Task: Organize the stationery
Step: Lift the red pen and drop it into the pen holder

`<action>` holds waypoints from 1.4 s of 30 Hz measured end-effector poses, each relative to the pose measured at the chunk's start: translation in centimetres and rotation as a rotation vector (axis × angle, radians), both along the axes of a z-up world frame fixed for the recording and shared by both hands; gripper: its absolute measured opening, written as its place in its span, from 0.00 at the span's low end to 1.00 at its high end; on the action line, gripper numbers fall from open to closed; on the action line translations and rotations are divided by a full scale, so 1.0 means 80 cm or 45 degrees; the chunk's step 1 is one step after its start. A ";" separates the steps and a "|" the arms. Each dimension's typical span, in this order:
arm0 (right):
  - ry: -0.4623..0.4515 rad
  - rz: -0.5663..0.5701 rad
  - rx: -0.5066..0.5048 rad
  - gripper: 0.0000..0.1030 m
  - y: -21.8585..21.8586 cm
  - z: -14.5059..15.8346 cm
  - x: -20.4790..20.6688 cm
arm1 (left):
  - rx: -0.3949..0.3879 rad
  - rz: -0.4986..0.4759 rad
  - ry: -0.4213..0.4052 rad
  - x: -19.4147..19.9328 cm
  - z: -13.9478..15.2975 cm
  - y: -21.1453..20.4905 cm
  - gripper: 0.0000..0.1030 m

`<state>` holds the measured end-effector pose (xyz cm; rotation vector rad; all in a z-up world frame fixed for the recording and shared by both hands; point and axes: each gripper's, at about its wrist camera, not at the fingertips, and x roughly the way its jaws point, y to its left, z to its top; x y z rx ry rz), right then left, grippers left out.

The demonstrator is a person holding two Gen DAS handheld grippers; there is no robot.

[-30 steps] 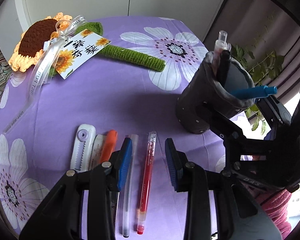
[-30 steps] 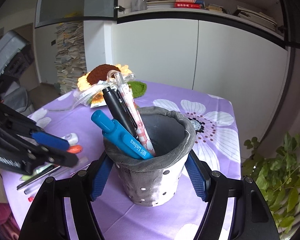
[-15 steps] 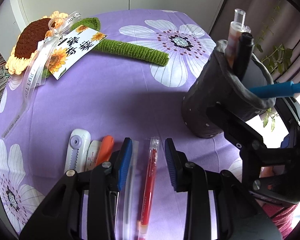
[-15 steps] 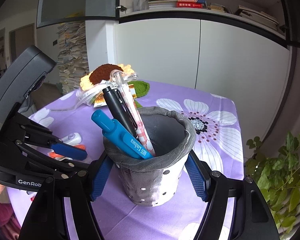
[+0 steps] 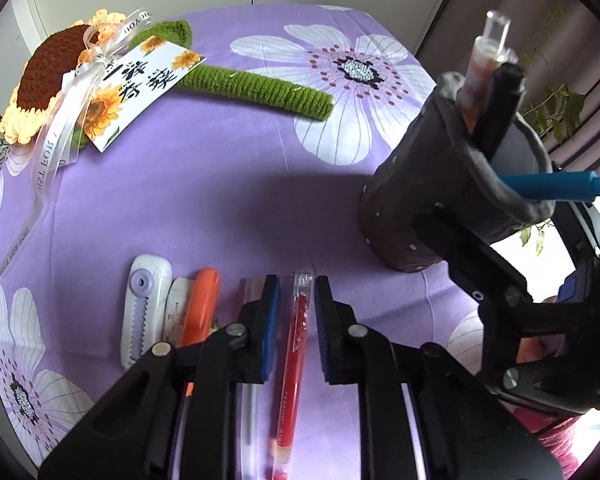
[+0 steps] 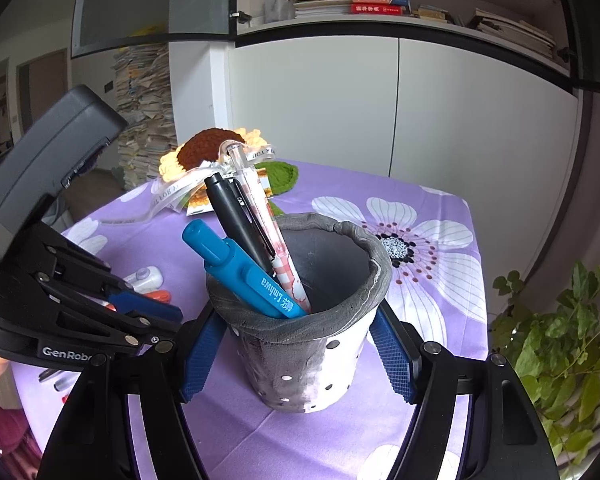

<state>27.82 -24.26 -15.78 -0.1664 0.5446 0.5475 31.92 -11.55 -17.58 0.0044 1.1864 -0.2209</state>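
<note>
Since a second ago the left claw (image 5: 296, 328) has dropped closer over the row of stationery and its jaws are closing around the red gel pen (image 5: 294, 364), which lies flat on the purple flowered surface (image 5: 204, 208) between the blue pads; a sliver of gap shows on each side, so it does not look gripped yet. Right claw (image 6: 298, 350) is clamped on the sides of the grey felt pen holder (image 6: 304, 356), probably to steady it upright as the place the pens go. Three pens stand in the holder: one blue (image 6: 236, 268), one black (image 6: 236, 220), one clear with pink checks (image 6: 260, 220). On the surface left of the red pen lie one clear pen (image 5: 250, 400), one orange marker (image 5: 200, 308) and two white items, apparently correction tapes (image 5: 144, 312). One crocheted sunflower (image 5: 48, 80) with a gift card lies at the far side
</note>
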 end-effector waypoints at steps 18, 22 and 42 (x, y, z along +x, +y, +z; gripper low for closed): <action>0.000 0.000 0.000 0.71 0.000 0.000 0.000 | -0.059 0.031 -0.107 -0.018 0.044 0.022 0.08; -0.001 0.000 -0.002 0.71 0.000 0.000 0.000 | -0.122 0.032 -0.215 -0.046 0.090 0.037 0.08; -0.010 -0.003 -0.012 0.70 0.002 0.000 -0.002 | -0.224 -0.021 -0.682 -0.089 0.258 0.010 0.08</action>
